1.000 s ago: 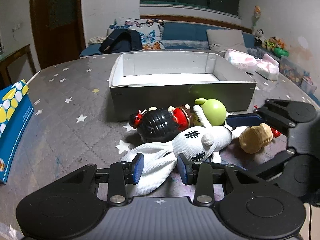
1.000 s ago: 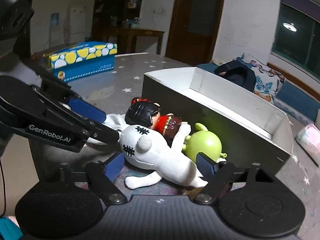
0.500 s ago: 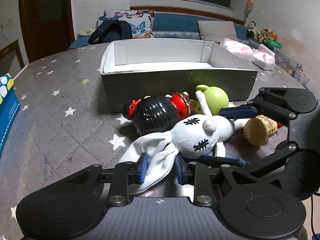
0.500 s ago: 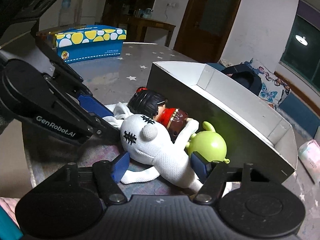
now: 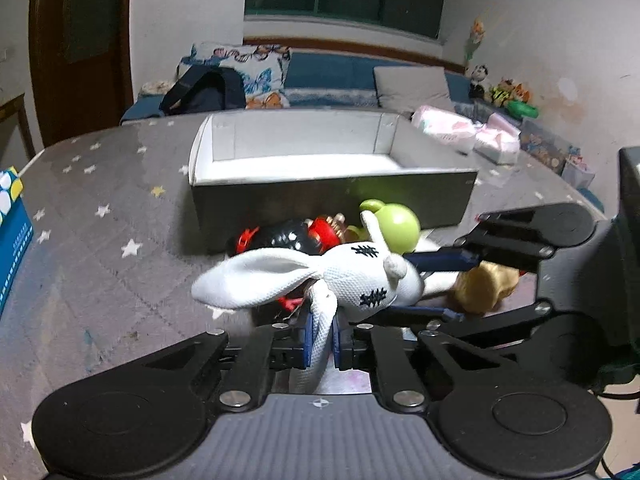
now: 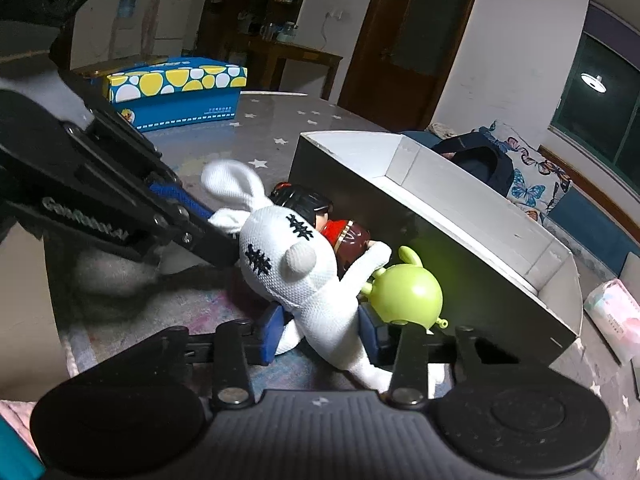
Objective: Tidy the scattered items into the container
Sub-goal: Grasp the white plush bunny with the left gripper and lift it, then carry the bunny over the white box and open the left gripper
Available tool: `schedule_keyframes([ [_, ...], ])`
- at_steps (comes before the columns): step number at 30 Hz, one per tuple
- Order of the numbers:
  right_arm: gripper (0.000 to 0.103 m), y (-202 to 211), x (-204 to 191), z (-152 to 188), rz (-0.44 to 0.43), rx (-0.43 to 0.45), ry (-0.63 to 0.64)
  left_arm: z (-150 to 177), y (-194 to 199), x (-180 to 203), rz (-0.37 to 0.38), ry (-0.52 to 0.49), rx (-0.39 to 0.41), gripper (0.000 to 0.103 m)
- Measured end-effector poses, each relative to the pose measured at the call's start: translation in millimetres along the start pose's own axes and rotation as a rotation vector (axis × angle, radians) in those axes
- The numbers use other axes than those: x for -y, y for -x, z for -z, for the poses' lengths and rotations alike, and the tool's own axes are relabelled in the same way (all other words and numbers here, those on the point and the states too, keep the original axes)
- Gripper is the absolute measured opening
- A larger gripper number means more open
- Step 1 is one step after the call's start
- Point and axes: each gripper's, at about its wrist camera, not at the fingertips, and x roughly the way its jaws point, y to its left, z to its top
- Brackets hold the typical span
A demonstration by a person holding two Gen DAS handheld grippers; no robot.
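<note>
My left gripper (image 5: 321,338) has closed since a moment ago: its blue pads, which stood apart around the rabbit's (image 5: 360,280) ear, are now pinched tight on that strip of white cloth at lower centre of the left view. The right gripper (image 6: 320,330) has also narrowed and now clamps the rabbit's body between its pads at lower centre of the right view. The rabbit has come up off the table (image 5: 100,240); its free ear flares left, and the doll (image 6: 308,206) and green toy (image 6: 408,294) show beneath and behind it. So I judge the grasp done and the lift begun. The box (image 5: 332,184) sits just behind the pile, in mid-frame, and looks empty inside. The brown toy (image 5: 486,286) lies at right, untouched. Next I would carry the rabbit over the near wall.
</note>
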Motion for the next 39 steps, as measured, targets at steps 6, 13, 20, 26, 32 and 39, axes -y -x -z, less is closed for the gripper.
schedule_keyframes([
  [6, 0.033, 17.2, 6.2, -2.6, 0.017, 0.048, -0.043, -14.6, 18.4, 8.6, 0.033, -0.024, 0.066, 0.01],
  [13, 0.033, 49.5, 32.2, -24.8, 0.106, 0.157, -0.073, -56.0, 37.5, 19.1, 0.075, -0.064, 0.191, 0.01],
  [20, 0.033, 51.1, 74.3, -57.7, 0.222, 0.193, -0.03, -111.6, 18.1, 20.5, 0.094, -0.056, 0.25, 0.01],
  [26, 0.033, 8.4, 113.3, -71.4, 0.245, 0.094, 0.003, -141.9, -38.6, 12.1, 0.085, -0.014, 0.177, 0.011],
  [32, 0.033, -44.1, 140.8, -68.4, 0.202, -0.03, -0.017, -149.3, -99.3, -3.9, 0.046, 0.034, 0.064, 0.012],
  [39, 0.039, -81.0, 153.5, -63.5, 0.158, -0.098, -0.067, -141.0, -124.2, -15.8, 0.008, 0.057, 0.013, 0.022],
])
